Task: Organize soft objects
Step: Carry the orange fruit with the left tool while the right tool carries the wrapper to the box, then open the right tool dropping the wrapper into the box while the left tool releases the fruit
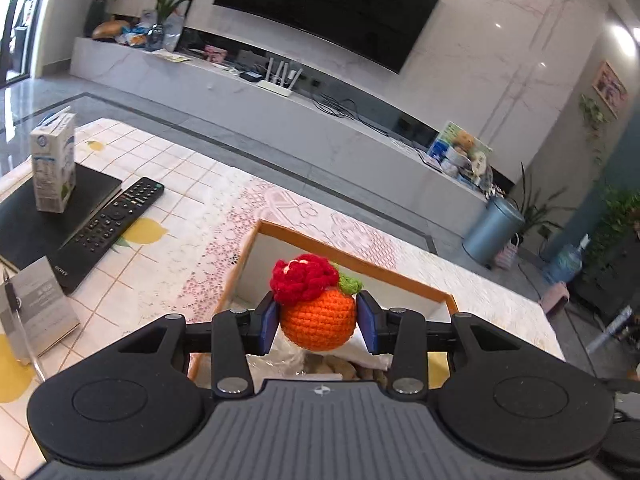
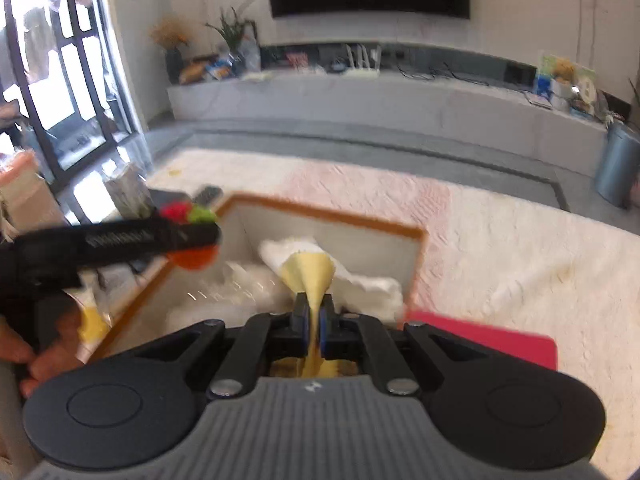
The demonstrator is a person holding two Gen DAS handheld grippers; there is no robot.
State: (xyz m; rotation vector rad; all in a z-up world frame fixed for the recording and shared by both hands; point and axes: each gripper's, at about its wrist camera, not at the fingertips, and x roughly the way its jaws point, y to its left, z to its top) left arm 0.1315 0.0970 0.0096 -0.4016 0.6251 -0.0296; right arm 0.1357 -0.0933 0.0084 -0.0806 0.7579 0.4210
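Note:
My left gripper [image 1: 318, 322] is shut on a crocheted orange ball [image 1: 320, 320] topped with a red knitted flower and a green leaf. It hangs over a white box with a wooden rim [image 1: 360, 266]. In the right wrist view the same left gripper [image 2: 192, 236] reaches in from the left above the box [image 2: 320, 212], the orange ball [image 2: 194, 260] showing under it. My right gripper [image 2: 315, 322] is shut on a thin yellow cloth [image 2: 310, 276] that fans out past the fingertips over the box. White soft items [image 2: 360, 280] and clear plastic lie inside.
A TV remote [image 1: 116, 216], a black book with a milk carton [image 1: 54, 164] on it, and a small card stand [image 1: 40, 312] sit left of the box. A pink flat object [image 2: 492, 340] lies right of the box. A hand [image 2: 24, 352] holds the left gripper.

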